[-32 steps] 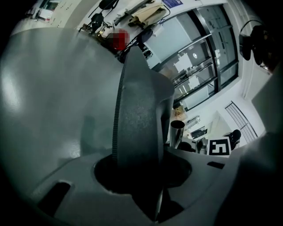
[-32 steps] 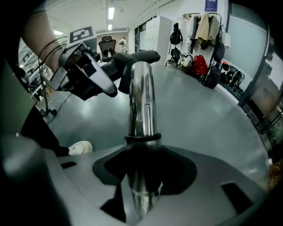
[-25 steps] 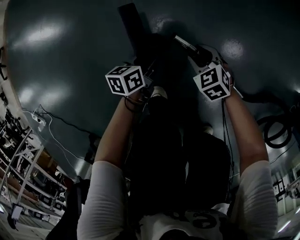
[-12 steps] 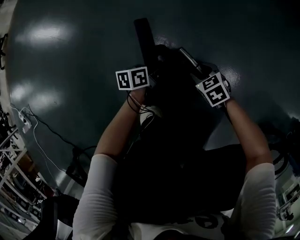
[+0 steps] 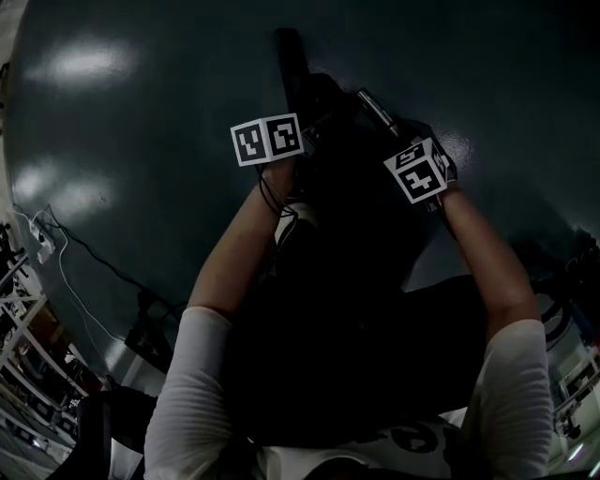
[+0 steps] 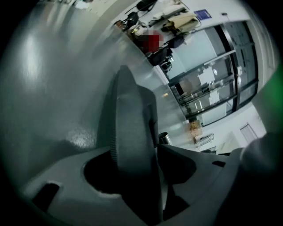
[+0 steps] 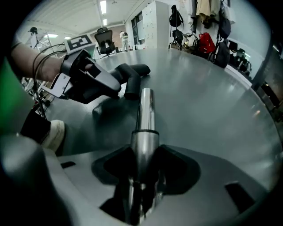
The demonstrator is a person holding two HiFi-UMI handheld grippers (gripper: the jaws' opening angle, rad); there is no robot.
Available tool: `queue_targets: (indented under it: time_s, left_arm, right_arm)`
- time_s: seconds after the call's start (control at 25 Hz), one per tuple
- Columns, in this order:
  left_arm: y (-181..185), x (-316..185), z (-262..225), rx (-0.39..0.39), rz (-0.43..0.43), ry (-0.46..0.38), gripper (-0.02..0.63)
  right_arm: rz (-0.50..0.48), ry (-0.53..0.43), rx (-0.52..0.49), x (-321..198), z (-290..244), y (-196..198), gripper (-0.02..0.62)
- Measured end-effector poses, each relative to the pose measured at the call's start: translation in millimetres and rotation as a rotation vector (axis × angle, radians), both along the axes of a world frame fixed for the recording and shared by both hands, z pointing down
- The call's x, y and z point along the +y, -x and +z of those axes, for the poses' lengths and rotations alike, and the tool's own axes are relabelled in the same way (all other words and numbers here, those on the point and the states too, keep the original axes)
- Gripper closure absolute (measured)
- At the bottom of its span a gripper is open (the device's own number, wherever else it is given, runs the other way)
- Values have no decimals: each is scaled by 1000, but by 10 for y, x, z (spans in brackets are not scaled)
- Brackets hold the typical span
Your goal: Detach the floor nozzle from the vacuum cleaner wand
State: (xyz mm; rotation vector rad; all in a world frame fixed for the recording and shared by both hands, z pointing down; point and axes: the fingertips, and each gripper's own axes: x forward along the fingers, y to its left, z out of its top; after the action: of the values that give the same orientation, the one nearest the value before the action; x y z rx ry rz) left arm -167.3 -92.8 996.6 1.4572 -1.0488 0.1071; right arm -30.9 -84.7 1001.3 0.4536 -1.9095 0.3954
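The only markings showing clearly are the black-and-white square patterns on the left cube and the right cube. They are carrying no words, and a blue sign far off in the left gripper view is showing too small to read. The floor nozzle is sitting down by the glossy grey floor ahead of the person, near the top of the head view, where it is appearing only as a dark shape. The left gripper has just been opening its jaws, and the nozzle's dark ribbed body is standing between them with both jaw edges lying against it. The right gripper is clamping the shiny metal wand, which is running away from its jaws to meet the black neck of the nozzle. Only the right gripper view is showing that meeting point, along with the left gripper reaching in from the side, an office chair, white cabinets and a red bag hanging among coats. Only the left gripper view is showing glass doors. Only the head view is showing both forearms, the white sleeves and a cable trailing near the left edge.
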Motion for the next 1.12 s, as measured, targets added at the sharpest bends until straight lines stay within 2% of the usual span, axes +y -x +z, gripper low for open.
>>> queue_targets:
  time_s: [0.08, 0.2, 0.24, 0.36, 0.44, 0.48, 0.52, 0.56, 0.64, 0.76, 0.92, 1.0, 1.12]
  left_arm:
    - [43, 3, -33, -109, 56, -25, 309]
    - [93, 0, -139, -239, 125, -78, 148]
    - [138, -44, -213, -282, 128, -127, 127]
    - [307, -166, -554, -411, 106, -326, 127]
    - [371, -184, -791, -487, 149, -413, 129]
    - [388, -190, -915, -525, 182, -443, 137]
    - [409, -203, -1063, -565, 200, -475, 169]
    - [437, -225, -1241, -607, 195, -509, 295]
    - [462, -256, -1648, -673, 147, -579, 599]
    - [346, -293, -2171, -684, 159, -630, 604]
    - [176, -285, -2762, -651, 203, -601, 603]
    - [148, -237, -3251, -642, 186, -596, 603]
    - [32, -141, -4232, -628, 173, -618, 603]
  right_arm:
    - [34, -7, -25, -16, -103, 40, 408]
    - [138, -35, -139, -164, -409, 52, 410]
    - [175, -41, -189, -249, -535, 42, 410]
    - [280, -21, -338, -414, -903, -5, 411]
    - [331, -56, -403, -503, -1136, -35, 431]
    - [355, -97, -436, -554, -1280, -42, 544]
    - [373, -141, -475, -596, -1448, -37, 594]
    - [383, -180, -516, -623, -1637, -23, 594]
    - [384, -256, -576, -623, -2043, -14, 594]
    - [405, -348, -608, -592, -2610, -70, 594]
    - [413, -383, -588, -489, -3278, -209, 594]
    - [431, -374, -588, -407, -3712, -285, 594]
    - [472, -354, -626, -282, -4615, -416, 594]
